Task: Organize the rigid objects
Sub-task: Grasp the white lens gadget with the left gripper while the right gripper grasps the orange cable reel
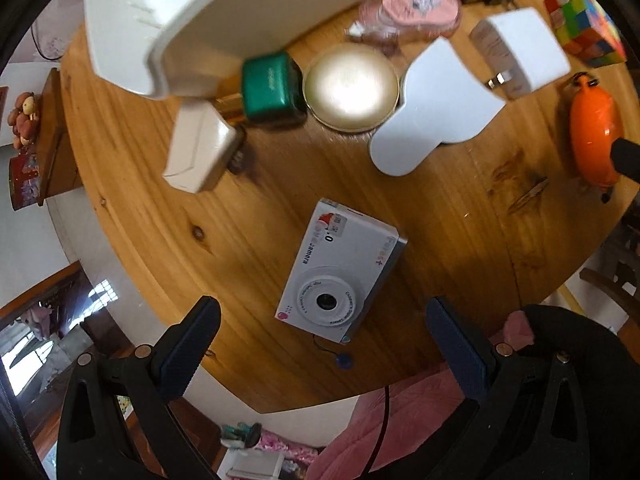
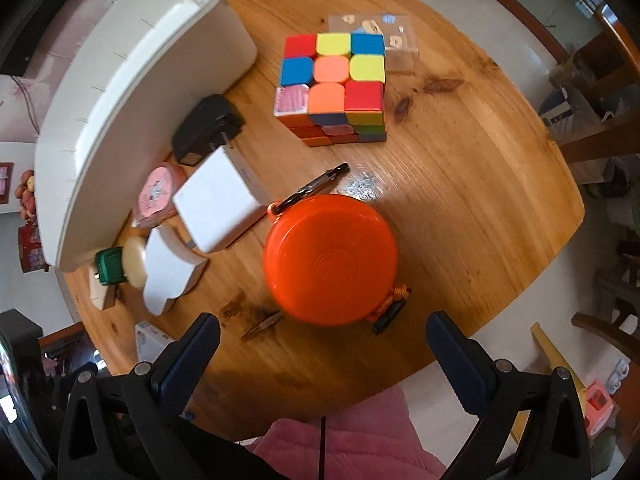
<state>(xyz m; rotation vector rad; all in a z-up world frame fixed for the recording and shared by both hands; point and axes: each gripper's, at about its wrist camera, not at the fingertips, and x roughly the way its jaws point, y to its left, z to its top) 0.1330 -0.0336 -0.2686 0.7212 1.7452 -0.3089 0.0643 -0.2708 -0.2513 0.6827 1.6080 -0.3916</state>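
The white toy camera [image 1: 340,272] lies flat on the round wooden table [image 1: 248,208], lens up, just ahead of the left gripper [image 1: 322,312]. That gripper's jaws stand wide apart, released, with nothing between the blue pads [image 1: 188,344]; the camera sits in line with the gap but beyond the fingertips, not touched.

The orange round case [image 2: 330,258] rests on the same table directly in front of the right gripper [image 2: 322,328]. Those jaws are also spread wide and grip nothing; the case lies near the tips, apart from both pads [image 2: 458,360]. A black clip [image 2: 316,186] sticks out from the case's far edge, and an orange cord with a black tab [image 2: 390,314] hangs at its near edge.

Farther out in the right wrist view stands a colour cube [image 2: 334,88], well apart from the case, with a clear packet [image 2: 394,40] behind it. To the left, a row of small things runs along the wall of a white bin [image 2: 132,92]: a black plug [image 2: 208,128], a pink tin [image 2: 158,192], a white charger [image 2: 220,204], a white flat piece [image 2: 170,268], a cream round compact [image 2: 136,260] and a green box [image 2: 110,266]. In the left wrist view, a white block [image 1: 200,148] lies just beside the green box.

Pink fabric [image 2: 340,440] shows at the table's near edge below the grippers.
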